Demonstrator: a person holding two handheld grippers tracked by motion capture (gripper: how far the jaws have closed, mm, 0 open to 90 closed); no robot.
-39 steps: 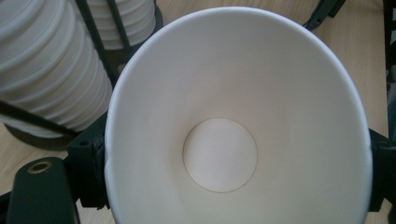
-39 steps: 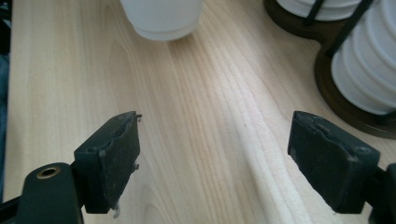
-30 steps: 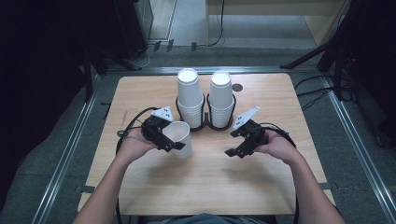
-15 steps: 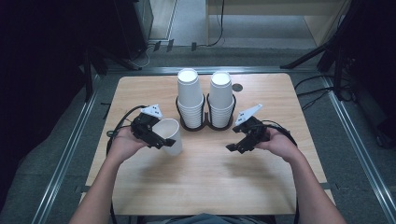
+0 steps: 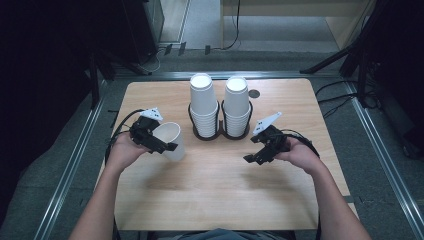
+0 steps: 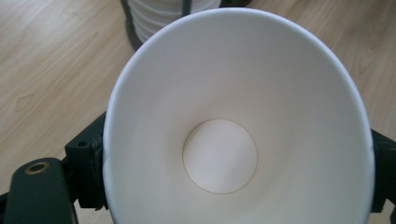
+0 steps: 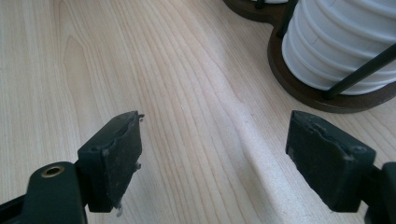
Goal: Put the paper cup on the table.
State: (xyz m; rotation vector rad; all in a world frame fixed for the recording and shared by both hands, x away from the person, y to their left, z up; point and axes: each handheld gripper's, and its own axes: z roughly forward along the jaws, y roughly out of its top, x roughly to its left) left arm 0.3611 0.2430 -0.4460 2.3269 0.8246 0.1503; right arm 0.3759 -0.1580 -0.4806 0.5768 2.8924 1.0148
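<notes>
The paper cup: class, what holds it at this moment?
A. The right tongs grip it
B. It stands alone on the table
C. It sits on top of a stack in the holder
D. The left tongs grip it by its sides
D: the left tongs press on both sides of the paper cup, its open mouth facing their camera, while the right tongs stand open over bare wood.

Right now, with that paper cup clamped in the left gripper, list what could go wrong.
1. The paper cup is thin, and the left gripper clamps it at the sides, so a harder squeeze could crease it, a looser one drop it.
2. The two cup stacks stand tall in their holder close beside the cup; a sideways swing could knock them.
3. The right gripper hangs open and empty, so nothing backs up the grip.
</notes>
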